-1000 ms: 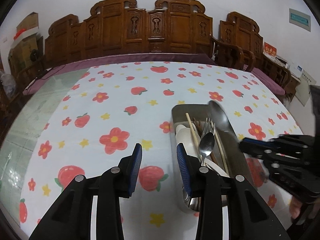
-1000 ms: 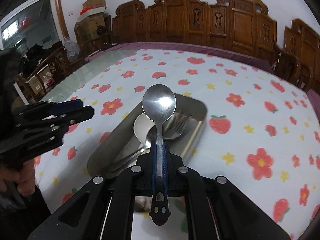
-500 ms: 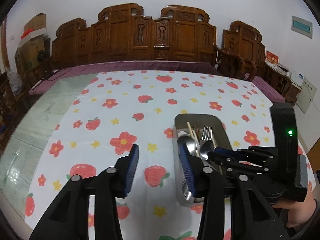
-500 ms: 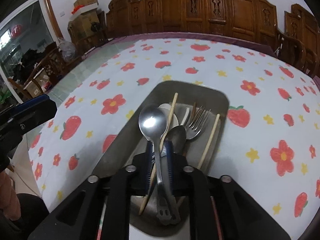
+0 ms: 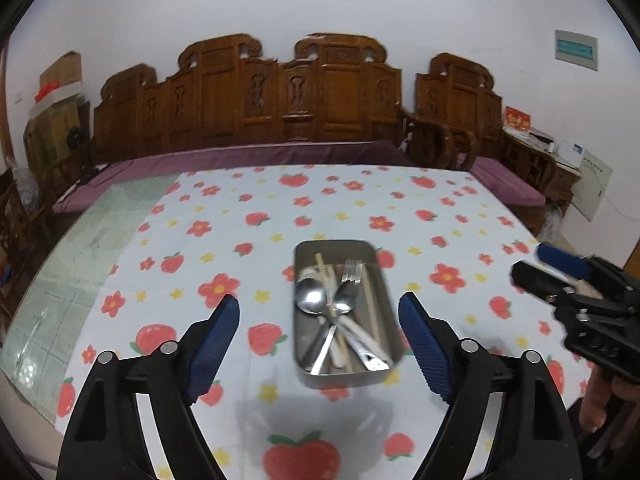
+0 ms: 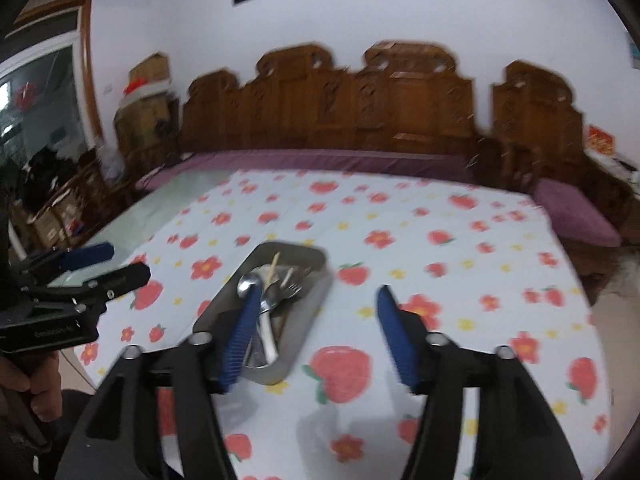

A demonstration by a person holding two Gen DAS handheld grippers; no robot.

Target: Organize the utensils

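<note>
A metal tray (image 5: 308, 344) is sitting on the table (image 5: 240, 232), which is wearing a white cloth printed with strawberries and flowers. Inside the tray the utensils are lying together: a large spoon (image 5: 310, 300) toward the tray's left wall, a fork (image 5: 351, 270) beside it with its tines pointing to the tray's far end, and pale chopsticks (image 5: 370, 304) running lengthwise along the tray's right side.

The left gripper (image 5: 319, 342) is hovering above the near end of the tray, its blue-padded fingers (image 5: 218, 340) opening wide with nothing gripped between them; the tray is merely showing through the gap.

The right gripper (image 6: 316, 332) is hanging just to the right of the tray, its fingers (image 6: 394, 336) also opening wide and holding nothing. Its left finger is overlapping the tray in the right wrist view, which is blurring.

A carved wooden bench (image 5: 288, 96) is standing beyond the tray, against the wall.
</note>
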